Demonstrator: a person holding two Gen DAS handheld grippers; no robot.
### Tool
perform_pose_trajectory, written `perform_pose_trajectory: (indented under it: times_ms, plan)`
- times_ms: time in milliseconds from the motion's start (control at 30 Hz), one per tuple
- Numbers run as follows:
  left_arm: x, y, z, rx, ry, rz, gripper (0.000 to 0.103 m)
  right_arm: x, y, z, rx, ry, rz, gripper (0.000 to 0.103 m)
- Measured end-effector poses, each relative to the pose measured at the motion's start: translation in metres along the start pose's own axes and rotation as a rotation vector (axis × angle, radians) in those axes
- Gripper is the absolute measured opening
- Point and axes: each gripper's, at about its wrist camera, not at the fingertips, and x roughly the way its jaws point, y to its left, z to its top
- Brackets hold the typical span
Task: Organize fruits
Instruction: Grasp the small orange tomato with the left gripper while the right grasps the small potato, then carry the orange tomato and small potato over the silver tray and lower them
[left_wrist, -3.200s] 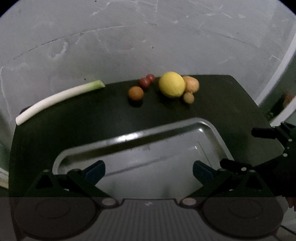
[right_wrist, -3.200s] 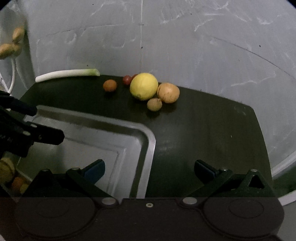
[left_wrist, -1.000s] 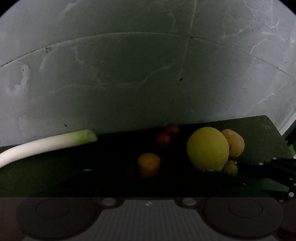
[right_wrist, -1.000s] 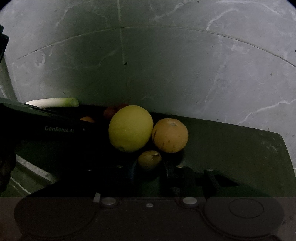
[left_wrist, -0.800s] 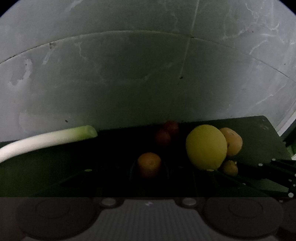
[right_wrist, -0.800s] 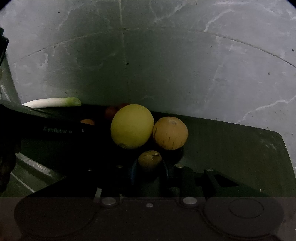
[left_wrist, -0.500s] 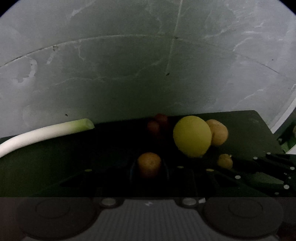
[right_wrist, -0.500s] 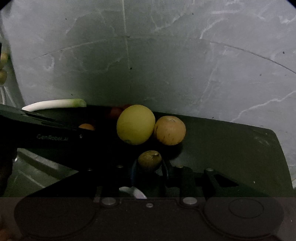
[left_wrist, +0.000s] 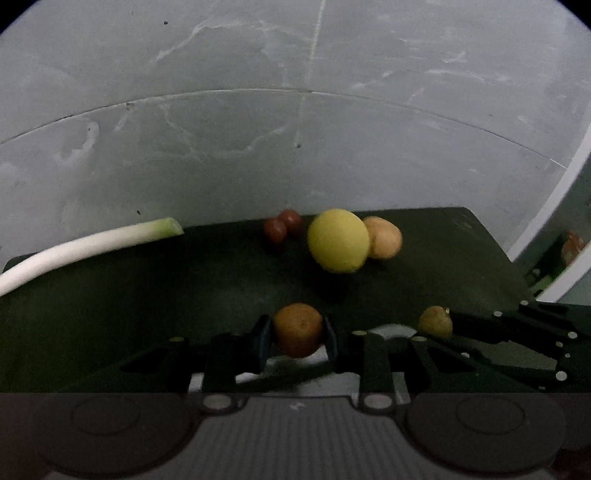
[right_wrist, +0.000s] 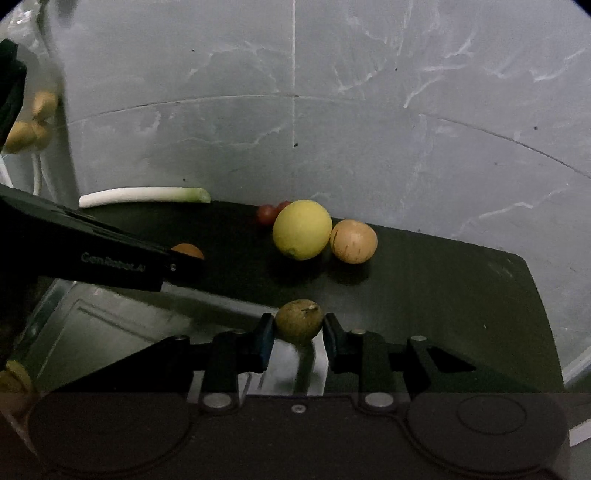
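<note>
My left gripper (left_wrist: 298, 334) is shut on a small orange-brown fruit (left_wrist: 297, 329) and holds it above the dark table (left_wrist: 184, 280). Over the near tray edge my right gripper (right_wrist: 298, 330) is shut on a small olive-green fruit (right_wrist: 299, 320); the same fruit (left_wrist: 436, 322) shows at the right of the left wrist view. On the table behind them rest a big yellow fruit (left_wrist: 338, 245) (right_wrist: 302, 229), a tan round fruit (left_wrist: 384, 238) (right_wrist: 354, 241) and two small red fruits (left_wrist: 282, 225) (right_wrist: 269, 212). The left gripper's arm (right_wrist: 110, 254) crosses the right wrist view.
A white and green leek (left_wrist: 85, 247) (right_wrist: 144, 195) lies along the table's far left edge. A metal tray (right_wrist: 110, 325) sits at the near left below the grippers. A grey marbled wall (left_wrist: 295, 129) backs the table. More produce (right_wrist: 29, 125) lies off to the far left.
Both grippers have risen and pulled back from the pile, each with its small fruit. The yellow, tan and red fruits now sit farther away, and the tray shows again below.
</note>
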Motion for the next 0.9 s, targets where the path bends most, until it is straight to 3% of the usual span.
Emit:
perform_pose_trajectory:
  times_ms: [433, 900]
  plan:
    - [-0.042, -0.020, -0.039, 0.056, 0.015, -0.066, 0.033, -0.053, 0.022, -0.033, 0.005, 0.009, -0.047, 0.030]
    - [-0.061, -0.033, -0.070, 0.073, 0.043, -0.102, 0.033, -0.085, 0.040, -0.062, -0.004, 0.029, -0.071, 0.030]
